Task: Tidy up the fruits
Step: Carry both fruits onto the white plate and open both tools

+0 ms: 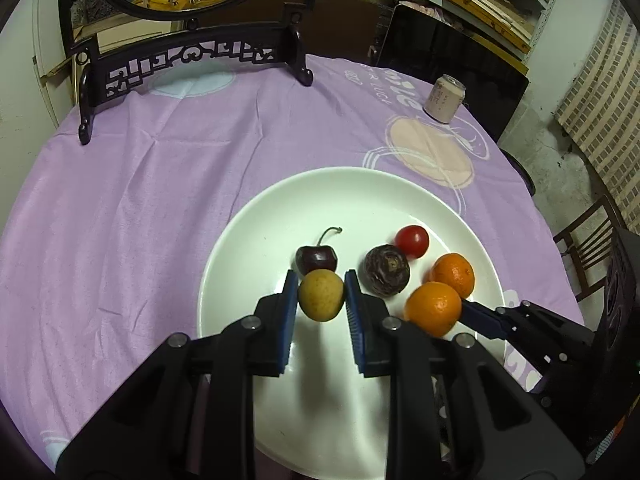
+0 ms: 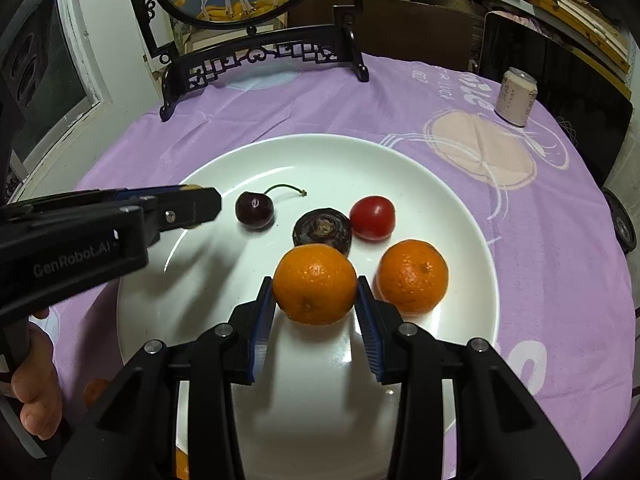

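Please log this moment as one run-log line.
left tool: shut on yellow fruit | right tool: shut on orange | both over white plate | cherry on plate

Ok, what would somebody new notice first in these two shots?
Probably the white plate on the purple tablecloth, with both grippers over it. The left gripper clamps a small yellow fruit, the right gripper an orange mandarin. A cherry lies behind them.
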The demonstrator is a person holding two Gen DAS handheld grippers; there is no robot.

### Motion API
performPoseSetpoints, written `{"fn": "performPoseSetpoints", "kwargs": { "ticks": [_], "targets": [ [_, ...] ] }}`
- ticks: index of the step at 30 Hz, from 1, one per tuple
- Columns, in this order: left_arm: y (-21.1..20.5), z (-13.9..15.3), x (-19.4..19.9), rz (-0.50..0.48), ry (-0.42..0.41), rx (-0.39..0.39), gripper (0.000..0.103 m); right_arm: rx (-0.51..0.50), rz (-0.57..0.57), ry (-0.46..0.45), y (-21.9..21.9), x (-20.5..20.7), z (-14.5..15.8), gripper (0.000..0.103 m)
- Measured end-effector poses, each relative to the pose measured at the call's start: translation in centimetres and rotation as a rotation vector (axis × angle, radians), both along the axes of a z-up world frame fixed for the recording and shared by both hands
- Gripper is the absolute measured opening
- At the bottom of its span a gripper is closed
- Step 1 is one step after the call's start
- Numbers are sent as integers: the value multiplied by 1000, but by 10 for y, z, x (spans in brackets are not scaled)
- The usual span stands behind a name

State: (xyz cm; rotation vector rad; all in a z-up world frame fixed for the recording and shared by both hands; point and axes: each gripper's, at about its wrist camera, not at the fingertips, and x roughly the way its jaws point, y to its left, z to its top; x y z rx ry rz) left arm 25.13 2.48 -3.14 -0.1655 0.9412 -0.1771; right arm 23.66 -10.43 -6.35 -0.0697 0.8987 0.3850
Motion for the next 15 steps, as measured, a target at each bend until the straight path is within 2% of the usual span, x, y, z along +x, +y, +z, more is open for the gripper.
{"fn": "performPoseSetpoints", "kwargs": {
  "ticks": [1, 5, 7, 10, 12, 15],
  "targets": [
    [1, -1, 0, 2, 3, -7, 24, -2, -2, -15, 0, -1, 1, 45],
    [9, 3, -10, 22, -11, -34, 37, -8, -37, -90, -8, -13, 11, 49],
    [15, 9, -24, 26, -33, -44, 38, 19, -63, -96, -20, -28, 16, 50],
    [24, 21, -63, 38, -85, -41, 42, 50, -74, -80, -38, -63, 22, 50],
    [28, 25, -95, 40, -129, -26, 51, 63, -55, -79, -44, -88, 23, 53],
    [34, 24, -145, 45, -180, 4, 59, 74, -38, -71, -52, -129, 23, 54]
  ]
}}
